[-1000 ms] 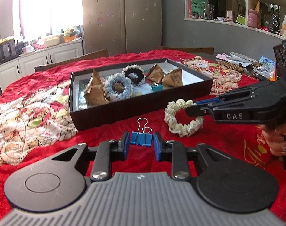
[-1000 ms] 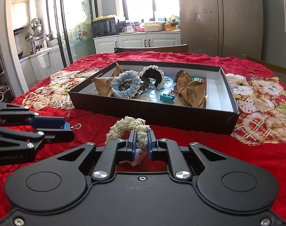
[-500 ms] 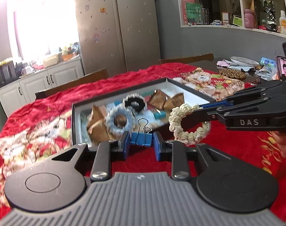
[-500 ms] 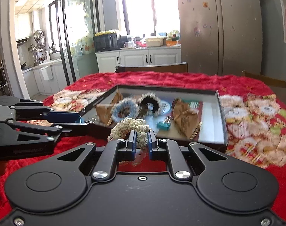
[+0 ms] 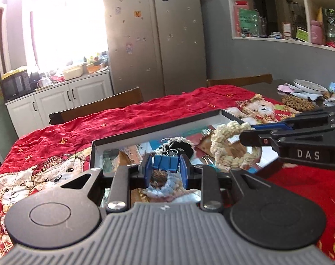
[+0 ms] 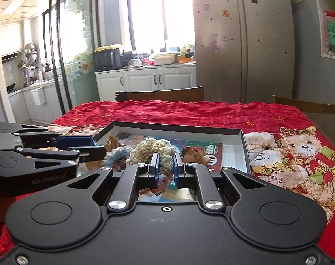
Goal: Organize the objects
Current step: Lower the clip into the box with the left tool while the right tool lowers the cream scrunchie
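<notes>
- Left gripper [image 5: 165,170]: jaws drawn partway in, blue pads clamped on the sides of a blue binder clip [image 5: 166,163], whose wire handles stand up away from the camera; clip held in the air above the near part of the box.
- Right gripper [image 6: 165,169]: jaws almost fully together, pinching the near side of a cream crocheted scrunchie [image 6: 153,150]; the ring hangs from the pads over the box interior, clear of its floor.
- Black shallow box [image 6: 242,137]: white inner walls, resting on a red bear-print tablecloth [image 6: 300,154]; both grippers sit side by side over its near edge, apart from each other.
- Box contents: a blue scrunchie [image 6: 120,155], a black scrunchie [image 5: 185,146] partly hidden behind the clip, and brown folded paper packets [image 6: 194,154], all lying on the printed box floor.
- Background: steel refrigerator [image 5: 154,33], white kitchen cabinets [image 6: 145,80], wooden chair back [image 6: 160,93] beyond the table's far edge.
</notes>
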Tool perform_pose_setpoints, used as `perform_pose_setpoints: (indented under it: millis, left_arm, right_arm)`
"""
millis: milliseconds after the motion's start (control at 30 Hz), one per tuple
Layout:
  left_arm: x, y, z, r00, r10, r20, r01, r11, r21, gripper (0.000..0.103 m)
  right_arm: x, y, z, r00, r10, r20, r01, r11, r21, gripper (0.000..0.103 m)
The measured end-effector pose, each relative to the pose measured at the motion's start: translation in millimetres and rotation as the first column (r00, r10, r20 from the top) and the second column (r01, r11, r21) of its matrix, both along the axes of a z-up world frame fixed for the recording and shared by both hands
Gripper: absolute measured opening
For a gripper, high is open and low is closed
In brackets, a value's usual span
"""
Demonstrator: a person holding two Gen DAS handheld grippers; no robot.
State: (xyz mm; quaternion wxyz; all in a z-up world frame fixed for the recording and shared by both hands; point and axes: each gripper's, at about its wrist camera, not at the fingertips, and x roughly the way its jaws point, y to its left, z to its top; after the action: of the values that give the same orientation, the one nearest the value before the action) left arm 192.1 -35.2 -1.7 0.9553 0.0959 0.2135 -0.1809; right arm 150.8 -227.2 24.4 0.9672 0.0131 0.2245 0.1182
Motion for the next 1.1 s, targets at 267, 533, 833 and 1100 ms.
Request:
perform_pose_setpoints:
  millis: [267,533,833,1100]
  left_arm:
    - [14.0,-5.4,-12.1,1.000,0.027,0.002,-0.027,0.999,0.023,0.030]
    - [23.5,-10.8,-21.3,0.999,0.042,0.009,-0.042,0.998,0.046,0.030]
    - [29.7,-15.0,-30.8,0.999,0.054,0.001,-0.054,0.996,0.073,0.030]
    - [34.1,-20.1,-39.1,0.998,0.064,-0.003,-0.063,0.993,0.104,0.031]
  right_arm:
    - [22.5,-1.9,-16.0,0.999,-0.022,-0.033,0.022,1.000,0.015,0.012]
    - [37.5,-4.4,-29.0,0.998,-0.043,-0.054,0.044,0.999,0.023,0.012]
    - [48.7,-6.7,-39.4,0.996,-0.057,-0.074,0.059,0.998,0.025,0.012]
    - [55.1,-7.1,-46.8,0.994,-0.065,-0.090,0.066,0.998,0.015,0.013]
